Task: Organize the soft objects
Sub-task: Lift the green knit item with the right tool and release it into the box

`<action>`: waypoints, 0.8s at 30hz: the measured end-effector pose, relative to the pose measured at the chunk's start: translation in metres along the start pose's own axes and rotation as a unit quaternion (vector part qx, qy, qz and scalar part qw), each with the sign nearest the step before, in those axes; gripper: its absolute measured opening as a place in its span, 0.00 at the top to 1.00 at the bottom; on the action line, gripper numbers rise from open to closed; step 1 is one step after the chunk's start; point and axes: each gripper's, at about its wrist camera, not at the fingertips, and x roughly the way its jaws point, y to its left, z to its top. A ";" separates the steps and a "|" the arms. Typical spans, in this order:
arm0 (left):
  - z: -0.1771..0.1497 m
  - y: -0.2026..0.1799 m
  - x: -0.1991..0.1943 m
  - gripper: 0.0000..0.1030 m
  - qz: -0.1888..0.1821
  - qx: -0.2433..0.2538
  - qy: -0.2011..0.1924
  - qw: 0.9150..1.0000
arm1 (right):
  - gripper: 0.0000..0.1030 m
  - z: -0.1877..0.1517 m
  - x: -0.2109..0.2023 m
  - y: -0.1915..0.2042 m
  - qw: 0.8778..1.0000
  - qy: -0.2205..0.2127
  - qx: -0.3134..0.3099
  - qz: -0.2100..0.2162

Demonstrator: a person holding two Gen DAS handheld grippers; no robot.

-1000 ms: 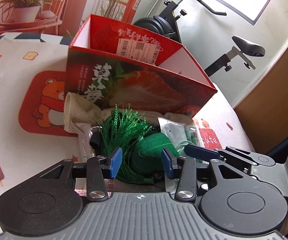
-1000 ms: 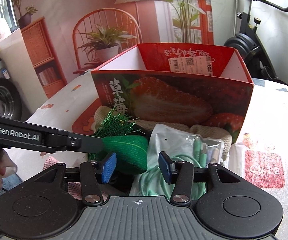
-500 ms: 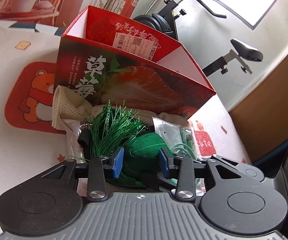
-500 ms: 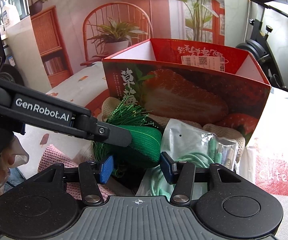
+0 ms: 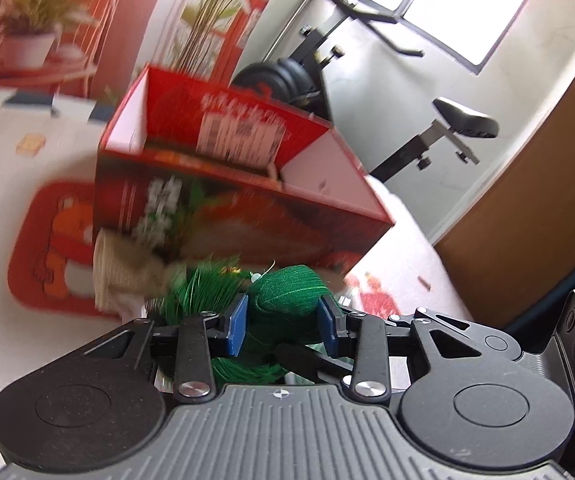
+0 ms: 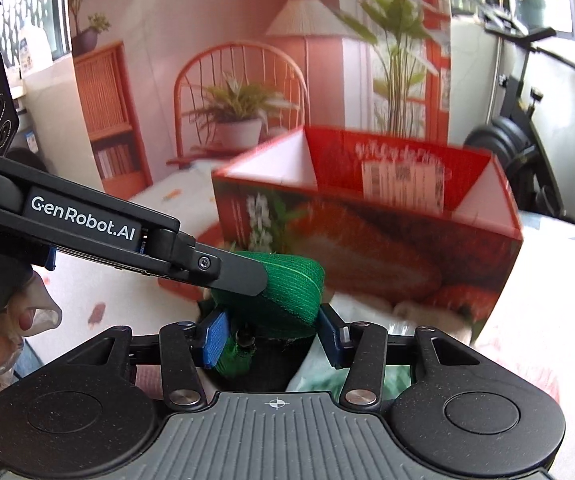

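The left hand-held gripper, now pinching the green mesh bundle, has lifted it toward the strawberry box, while the right hand-held gripper stays spread beneath.

Red box stands just ahead, top open, near wall blocking any low straight approach. Beige cloth and packets crowd the tabletop against its base. Left claw reaches across in front of right claw, blocking its left side.
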 end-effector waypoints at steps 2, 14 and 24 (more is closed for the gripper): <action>0.013 -0.006 -0.006 0.62 0.000 0.013 -0.013 1.000 | 0.58 0.012 -0.004 -0.003 1.000 -0.012 -0.002 0.003; 0.103 -0.046 -0.030 0.62 0.000 0.071 -0.117 0.991 | 0.60 0.115 -0.017 -0.030 0.993 -0.107 -0.041 0.002; 0.161 -0.073 -0.013 0.62 -0.001 0.098 -0.166 0.981 | 0.59 0.182 -0.009 -0.061 0.983 -0.161 -0.081 -0.028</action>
